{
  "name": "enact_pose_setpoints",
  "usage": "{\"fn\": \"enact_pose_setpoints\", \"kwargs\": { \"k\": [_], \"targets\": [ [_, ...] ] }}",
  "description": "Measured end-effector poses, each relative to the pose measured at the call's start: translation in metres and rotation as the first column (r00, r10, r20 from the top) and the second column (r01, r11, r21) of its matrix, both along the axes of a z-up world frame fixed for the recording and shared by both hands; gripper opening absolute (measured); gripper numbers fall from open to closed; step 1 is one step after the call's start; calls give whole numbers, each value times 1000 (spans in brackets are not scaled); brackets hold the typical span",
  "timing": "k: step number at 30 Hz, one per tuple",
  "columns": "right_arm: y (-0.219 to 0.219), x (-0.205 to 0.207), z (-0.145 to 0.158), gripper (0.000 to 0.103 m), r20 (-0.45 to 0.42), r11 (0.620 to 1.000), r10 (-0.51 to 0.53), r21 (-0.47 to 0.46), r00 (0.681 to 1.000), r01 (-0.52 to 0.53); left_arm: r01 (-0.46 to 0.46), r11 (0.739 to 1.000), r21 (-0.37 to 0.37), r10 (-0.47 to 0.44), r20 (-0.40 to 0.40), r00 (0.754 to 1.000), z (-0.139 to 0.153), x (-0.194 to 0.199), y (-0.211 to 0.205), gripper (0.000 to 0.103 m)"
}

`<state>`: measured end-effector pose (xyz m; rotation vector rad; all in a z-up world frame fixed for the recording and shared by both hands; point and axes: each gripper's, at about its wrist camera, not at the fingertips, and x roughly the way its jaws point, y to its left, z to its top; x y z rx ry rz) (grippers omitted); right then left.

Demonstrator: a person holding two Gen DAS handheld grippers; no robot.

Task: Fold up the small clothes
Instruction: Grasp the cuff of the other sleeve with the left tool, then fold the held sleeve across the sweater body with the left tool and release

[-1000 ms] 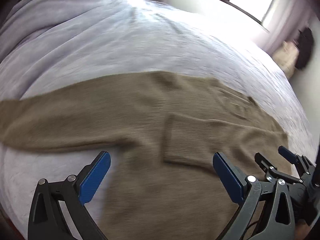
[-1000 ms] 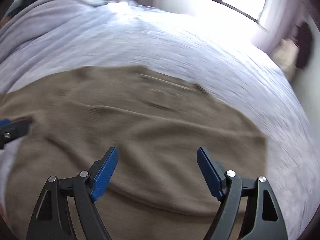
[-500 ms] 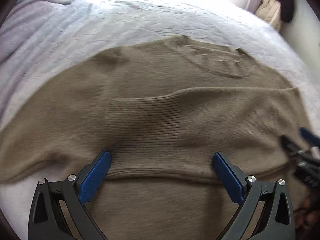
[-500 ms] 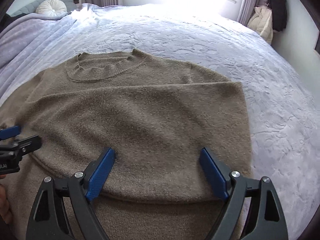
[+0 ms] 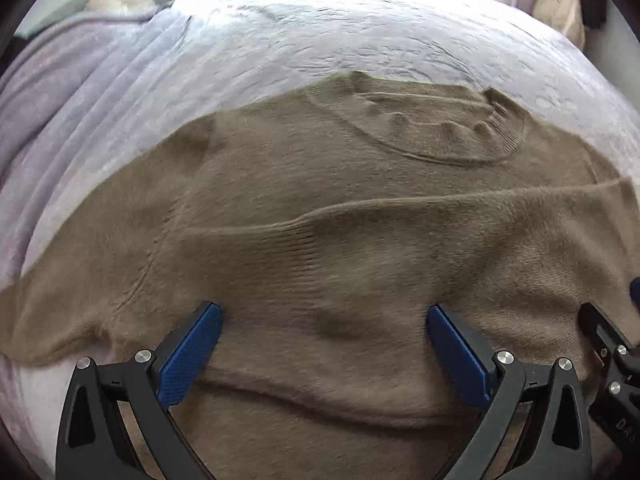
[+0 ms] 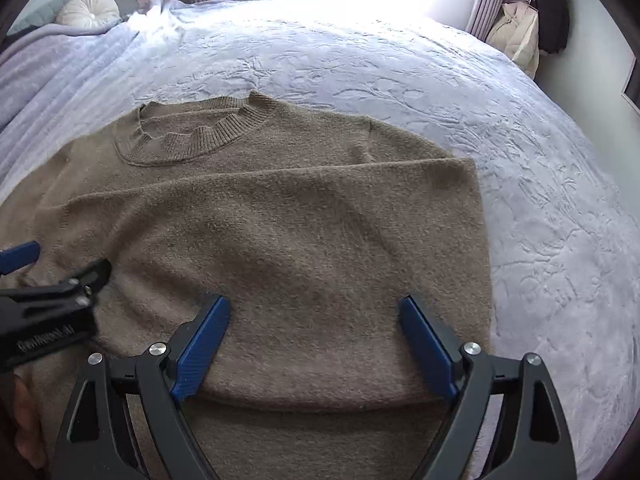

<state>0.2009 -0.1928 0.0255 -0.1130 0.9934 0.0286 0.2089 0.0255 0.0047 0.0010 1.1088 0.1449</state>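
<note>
A brown knitted sweater (image 5: 360, 200) (image 6: 280, 220) lies flat on the bed, its ribbed neckline (image 6: 200, 136) at the far side. One sleeve (image 6: 320, 208) is folded across the chest, with its ribbed cuff (image 5: 292, 256) near the middle. The other sleeve (image 5: 60, 312) stretches out to the left. My left gripper (image 5: 322, 312) hovers open above the folded sleeve and shows at the left edge of the right wrist view (image 6: 52, 280). My right gripper (image 6: 316, 304) is open over the sweater's right half, nothing between its pads. It shows at the right edge of the left wrist view (image 5: 612, 344).
A pale quilted bedspread (image 6: 440, 80) covers the bed, with a lavender blanket (image 5: 60, 100) along the left. A round white cushion (image 6: 88, 14) lies at the far left. Bags and a dark coat (image 6: 532, 28) stand by the wall at the far right, below a window.
My left gripper has moved right, from the outstretched sleeve's armpit to above the folded sleeve's cuff, and sunk closer. The right gripper shifted over the sweater's right half, then stopped. The sweater lies unchanged.
</note>
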Motion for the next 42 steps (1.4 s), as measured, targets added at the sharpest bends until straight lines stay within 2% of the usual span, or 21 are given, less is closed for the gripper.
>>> {"fn": "enact_pose_setpoints", "kwargs": {
  "k": [4,5,6,8,9,10,12,15,17,18,22,25,26,27,29,30,31,32,35,40,42],
  "targets": [
    [1,-10,14,90,35,1000,-20,15,999,19,-92,996,17,91,49,995,18,-28,50,103],
    [5,-13,17,90,42,999,-12,31,999,11,-147,989,-4,147,50,988,19,-38,76,103],
    [10,-16,18,90,46,999,-4,39,999,2,-190,981,-38,192,52,980,18,-45,97,103],
    [25,-21,20,90,56,999,19,35,998,-21,-332,937,-111,339,51,939,17,-69,159,103],
    [32,-22,20,90,58,999,33,30,998,-35,-398,908,-130,407,53,912,16,-80,185,103],
    [41,-24,19,90,57,998,55,20,997,-56,-504,850,-153,517,54,854,14,-100,226,103],
    [58,-26,18,90,47,996,92,-4,995,-92,-618,762,-196,636,47,770,9,-126,275,103],
    [80,-30,13,90,31,990,136,-28,990,-135,-760,587,-279,795,20,607,-3,-169,358,103],
    [94,-33,13,90,27,987,160,-39,987,-159,-770,538,-342,824,19,567,-8,-182,389,103],
    [98,-35,12,90,26,985,169,-43,985,-167,-763,534,-364,824,22,566,-9,-184,400,103],
    [118,-39,13,90,17,977,202,-66,979,-200,-736,549,-395,812,42,583,-10,-172,439,103],
    [131,-42,16,90,13,971,226,-80,974,-224,-711,567,-416,801,73,595,-1,-166,445,102],
    [137,-42,19,90,10,969,237,-82,972,-235,-693,582,-427,792,101,602,6,-166,443,85],
    [143,-42,22,90,10,966,246,-81,969,-244,-680,595,-428,784,123,609,10,-165,442,59],
    [155,-38,29,90,12,962,265,-66,964,-263,-650,622,-437,760,136,636,15,-164,438,38],
    [165,-32,33,90,9,960,276,-50,961,-275,-645,628,-434,754,137,642,15,-164,439,29],
    [173,-27,34,90,6,957,287,-41,958,-287,-648,633,-423,752,138,645,15,-162,439,25],
    [182,-21,35,90,4,953,300,-35,954,-300,-655,642,-398,749,142,647,16,-162,438,15],
    [215,3,27,90,-11,939,337,-69,942,-337,-639,658,-399,738,177,651,23,-176,434,11],
    [251,42,4,90,-74,949,300,-84,951,-305,-590,707,-391,698,248,672,45,-192,426,10],
    [267,44,-5,90,-88,949,297,-85,951,-305,-581,714,-389,689,249,680,49,-192,425,10]
  ]
}}
